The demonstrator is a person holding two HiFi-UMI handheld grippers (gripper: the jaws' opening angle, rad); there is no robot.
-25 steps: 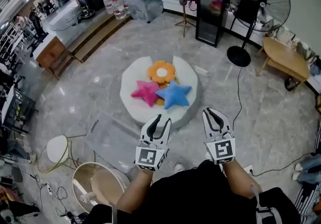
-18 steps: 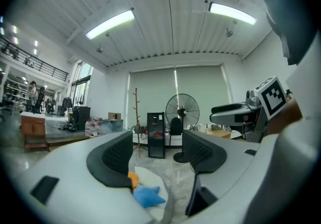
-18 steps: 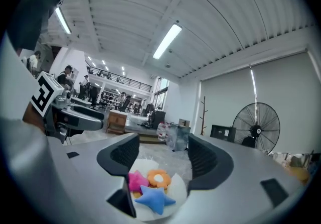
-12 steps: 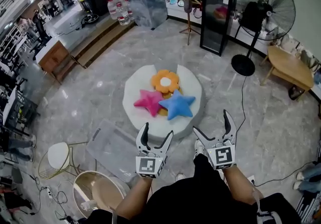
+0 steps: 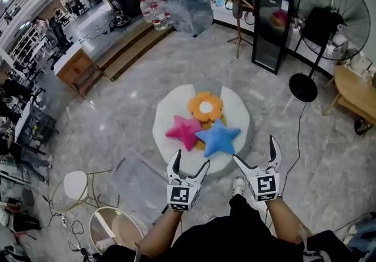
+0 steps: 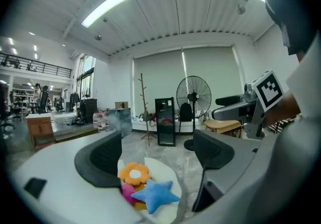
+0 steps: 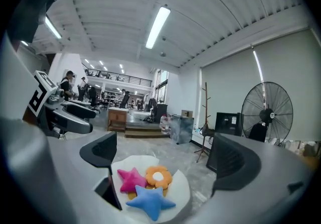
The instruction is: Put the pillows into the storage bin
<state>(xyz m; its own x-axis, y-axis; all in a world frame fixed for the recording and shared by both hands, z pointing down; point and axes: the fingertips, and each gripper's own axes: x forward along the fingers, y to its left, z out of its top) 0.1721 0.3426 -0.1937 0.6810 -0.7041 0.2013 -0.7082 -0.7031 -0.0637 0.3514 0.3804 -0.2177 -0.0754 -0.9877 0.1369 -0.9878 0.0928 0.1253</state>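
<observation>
Three pillows lie on a round white pouf (image 5: pixel 166 115): an orange flower (image 5: pixel 205 106), a pink star (image 5: pixel 184 131) and a blue star (image 5: pixel 218 137). A clear storage bin (image 5: pixel 138 174) lies on the floor to the pouf's left. My left gripper (image 5: pixel 191 159) hovers at the pouf's near edge, and my right gripper (image 5: pixel 254 149) is just to the right of it. Both have just been opening and stand open with nothing between their jaws. The left gripper view frames the blue star (image 6: pixel 154 194) and flower (image 6: pixel 134 173) beyond the left gripper (image 6: pixel 158 152). The right gripper (image 7: pixel 165 155) likewise frames the pink star (image 7: pixel 131 178).
A standing fan (image 5: pixel 330 11), a black cabinet (image 5: pixel 273 20) and a coat stand (image 5: pixel 237 5) line the far side. A wooden bench (image 5: pixel 355 91) is at the right. Two round chairs (image 5: pixel 73 187) stand at the lower left, with wooden steps (image 5: pixel 126 52) behind.
Both grippers' jaws went from nearly shut to wide apart. Both grippers sank lower in the head view, and the pouf now sits further right and lower.
</observation>
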